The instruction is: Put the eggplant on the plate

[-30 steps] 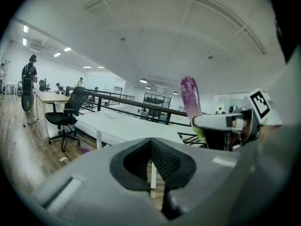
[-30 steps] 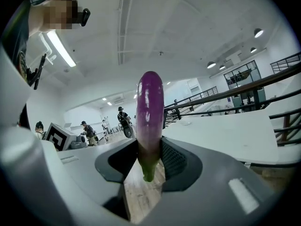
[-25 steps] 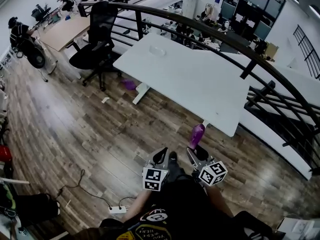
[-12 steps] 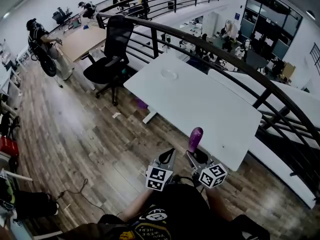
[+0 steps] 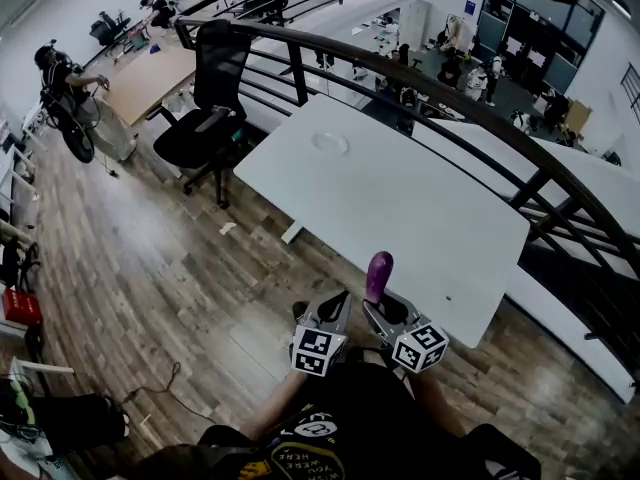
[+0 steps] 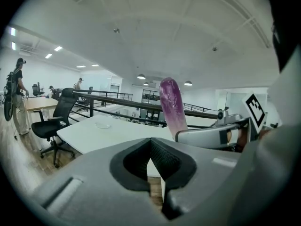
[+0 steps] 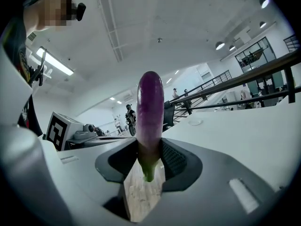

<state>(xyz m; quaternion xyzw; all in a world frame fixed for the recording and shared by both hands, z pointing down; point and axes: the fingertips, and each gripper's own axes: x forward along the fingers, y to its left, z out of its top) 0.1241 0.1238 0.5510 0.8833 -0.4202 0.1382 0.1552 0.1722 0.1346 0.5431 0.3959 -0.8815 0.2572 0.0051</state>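
Glossy purple eggplant point(image 7: 150, 112) upright in right gripper point(image 7: 150, 160) jaws, smooth white table point(image 5: 400, 198)

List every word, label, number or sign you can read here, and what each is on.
"YOU WERE HERE": yellow print on the person's black shirt, small, so the reading is uncertain.
Left cube and right cube: black-and-white square markers only, no letters or numbers.
Nothing else is readable; any signs in the far offices are too small.
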